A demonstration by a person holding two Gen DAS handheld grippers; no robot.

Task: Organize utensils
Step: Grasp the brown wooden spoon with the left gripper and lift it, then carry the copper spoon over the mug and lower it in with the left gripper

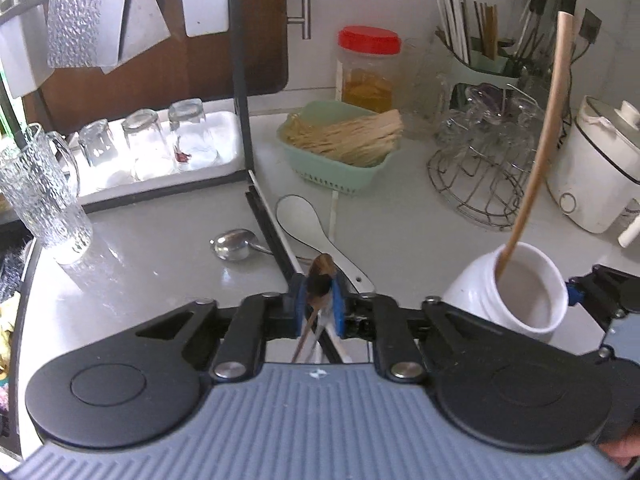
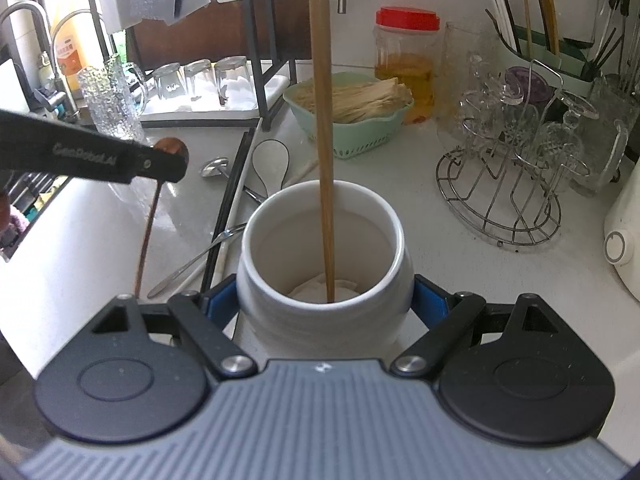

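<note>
**Jar gripped at right, copper spoon pinched at left**

A white counter [image 2: 420, 216] is seen in both wrist views. On it, a white ceramic jar [image 2: 324, 240] is clamped between the blue pads of the right gripper [image 2: 324, 300], whose jaws are spread wide around the jar's body; the jar is tilted, with its mouth turned up toward the camera. A long wooden handle [image 2: 324, 128] stands in the jar, its long axis running nearly upright and its lower end resting at the bottom near the front wall.

The left gripper [image 1: 320, 300] is seen with its jaws almost fully closed on a copper-coloured spoon [image 1: 322, 276]. The bowl of the spoon projects just beyond the pads, pointing away from the camera, and the thin handle hangs down and back beneath the gripper, clear of the counter.

Loose on the counter beyond lie a white ceramic spoon [image 1: 296, 216], a metal spoon [image 1: 234, 244] and dark chopsticks [image 1: 268, 232], their long axes lying roughly parallel, just beside one another.
</note>
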